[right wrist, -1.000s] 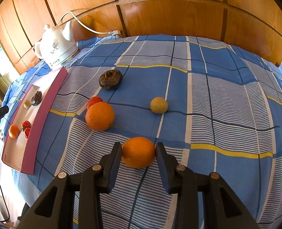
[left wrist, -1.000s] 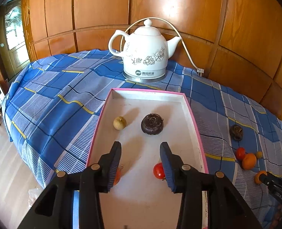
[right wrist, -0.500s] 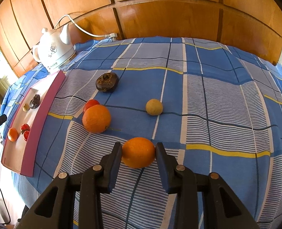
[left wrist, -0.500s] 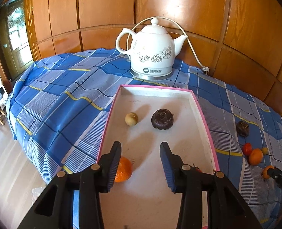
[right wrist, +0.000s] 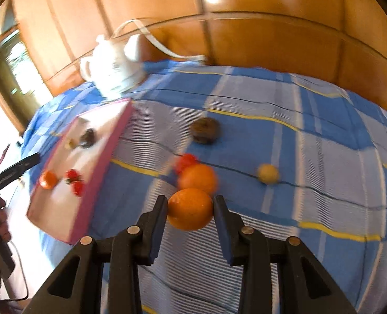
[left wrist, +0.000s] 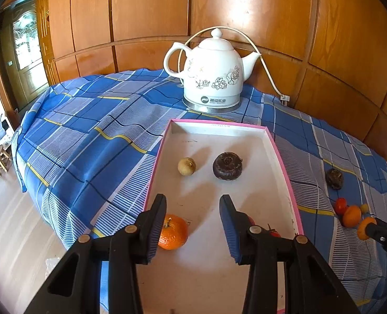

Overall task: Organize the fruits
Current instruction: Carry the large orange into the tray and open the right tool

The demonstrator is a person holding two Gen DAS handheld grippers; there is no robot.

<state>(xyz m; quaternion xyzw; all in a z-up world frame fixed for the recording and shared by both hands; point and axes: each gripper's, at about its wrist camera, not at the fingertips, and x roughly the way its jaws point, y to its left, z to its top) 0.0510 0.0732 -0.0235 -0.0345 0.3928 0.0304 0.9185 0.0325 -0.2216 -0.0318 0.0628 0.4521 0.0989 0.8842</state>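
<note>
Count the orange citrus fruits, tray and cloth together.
3. One small orange in the tray, one orange between the right gripper fingers, one loose orange just behind it. None seems hidden.

Room: wood-panelled interior around a cloth-covered table.

The table carries a blue plaid tablecloth [left wrist: 94, 136] with white striped blocks and thin yellow lines; the cloth hangs over the table's left edge. Directly behind the table stands a wall of glossy orange-brown wood panels [left wrist: 146, 21], divided by vertical seams and a horizontal rail, with bright light reflections on the upper panels. Left of the table, in the same wall line, is a dark wooden door with a patterned glass pane [left wrist: 26, 44], daylight showing through it. Below the table's left edge lies a pale, brightly lit floor [left wrist: 12, 230]. On that floor, left of the table, stands a small wooden stool [left wrist: 0, 158].
</note>
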